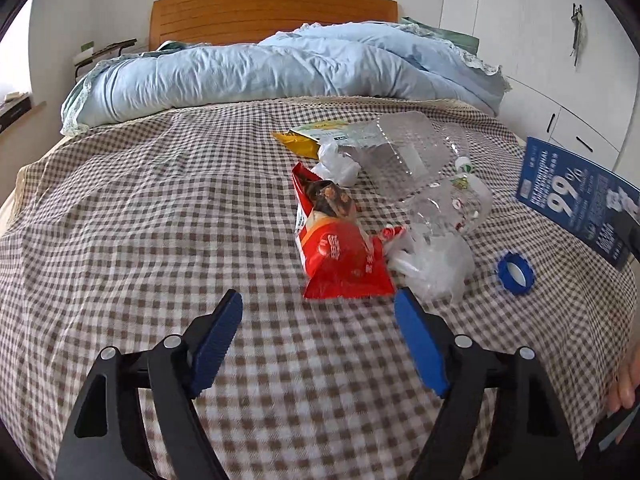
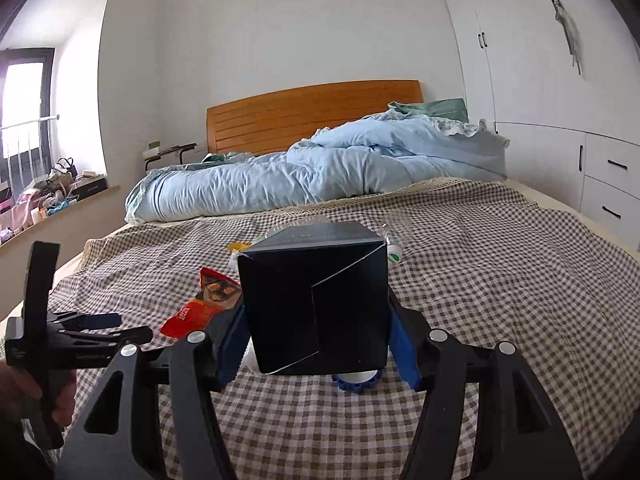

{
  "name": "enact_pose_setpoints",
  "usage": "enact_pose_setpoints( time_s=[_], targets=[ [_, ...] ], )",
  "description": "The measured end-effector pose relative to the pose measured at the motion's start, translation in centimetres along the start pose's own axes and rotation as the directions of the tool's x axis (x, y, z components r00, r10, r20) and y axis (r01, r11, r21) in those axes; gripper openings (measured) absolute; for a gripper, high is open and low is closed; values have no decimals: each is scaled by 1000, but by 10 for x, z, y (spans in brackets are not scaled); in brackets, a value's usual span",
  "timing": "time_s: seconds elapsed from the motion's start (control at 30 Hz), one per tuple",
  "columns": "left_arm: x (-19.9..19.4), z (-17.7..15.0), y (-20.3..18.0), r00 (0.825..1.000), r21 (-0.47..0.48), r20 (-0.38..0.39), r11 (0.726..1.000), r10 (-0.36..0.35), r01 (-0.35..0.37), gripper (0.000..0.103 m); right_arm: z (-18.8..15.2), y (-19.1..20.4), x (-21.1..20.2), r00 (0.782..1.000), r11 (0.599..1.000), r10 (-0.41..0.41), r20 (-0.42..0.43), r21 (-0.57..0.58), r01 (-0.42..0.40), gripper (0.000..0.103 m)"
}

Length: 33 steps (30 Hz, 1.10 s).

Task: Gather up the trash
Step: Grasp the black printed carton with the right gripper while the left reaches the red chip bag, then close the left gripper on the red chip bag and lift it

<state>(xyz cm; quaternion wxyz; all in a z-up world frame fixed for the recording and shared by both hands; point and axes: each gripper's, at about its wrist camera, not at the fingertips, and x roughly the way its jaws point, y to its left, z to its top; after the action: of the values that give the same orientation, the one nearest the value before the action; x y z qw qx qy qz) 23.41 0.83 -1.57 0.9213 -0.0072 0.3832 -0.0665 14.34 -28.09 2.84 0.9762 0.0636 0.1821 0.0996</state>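
Note:
Trash lies on the checked bed sheet (image 1: 160, 216): a red snack bag (image 1: 336, 252), a crushed clear bottle (image 1: 424, 164), a white plastic bag (image 1: 432, 264), a yellow-green wrapper (image 1: 316, 136) and a blue ring (image 1: 516, 272). My left gripper (image 1: 319, 308) is open just short of the red bag's near edge, with nothing between its blue pads (image 1: 216, 344). My right gripper (image 2: 318, 312) is shut on a dark blue carton (image 2: 316, 300), held above the sheet; the carton (image 1: 576, 196) also shows at the right edge of the left wrist view.
A crumpled light blue duvet (image 1: 280, 76) and wooden headboard (image 1: 272, 12) lie beyond the trash. White wardrobe drawers (image 2: 612, 188) flank the bed's right side, and a cluttered window sill (image 2: 52, 196) its left. A hand (image 2: 24, 392) holds the left gripper (image 2: 80, 332).

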Motion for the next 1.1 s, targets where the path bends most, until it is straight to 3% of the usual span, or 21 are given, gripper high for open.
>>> enact_pose_setpoints(
  time_s=[0.13,0.17,0.23,0.27,0.37,0.6,0.9,1.0,1.1],
  targets=[
    [38,11,-12,995,25,-57,997,78,-77,75,-4,-13,8,999,998,19,-40,59,-17,59],
    [43,10,-13,993,34,-63,995,98,-96,66,-4,-15,9,999,997,25,-45,69,-22,59],
    [47,7,-16,995,55,-74,996,73,-69,43,-4,-13,7,998,997,39,-45,70,-36,59],
    [46,4,-15,996,59,-78,997,52,-47,16,-4,-11,7,998,997,41,-45,63,-39,59],
    [37,2,-13,999,50,-39,998,24,-22,7,-5,-6,8,998,998,49,-49,47,-47,59],
    [-28,3,-14,987,70,150,995,61,-72,5,-3,-3,4,998,998,54,-24,28,-53,60],
    [-66,6,-17,967,22,252,999,40,-47,4,4,-1,-16,1000,1000,20,12,-6,-20,59],
    [-74,2,-32,961,65,276,996,33,-53,4,8,-9,-37,999,1000,3,39,3,-3,59],
    [-87,-1,-62,957,130,291,991,-17,-22,4,12,-26,-67,996,999,-47,76,18,45,59]
  ],
)
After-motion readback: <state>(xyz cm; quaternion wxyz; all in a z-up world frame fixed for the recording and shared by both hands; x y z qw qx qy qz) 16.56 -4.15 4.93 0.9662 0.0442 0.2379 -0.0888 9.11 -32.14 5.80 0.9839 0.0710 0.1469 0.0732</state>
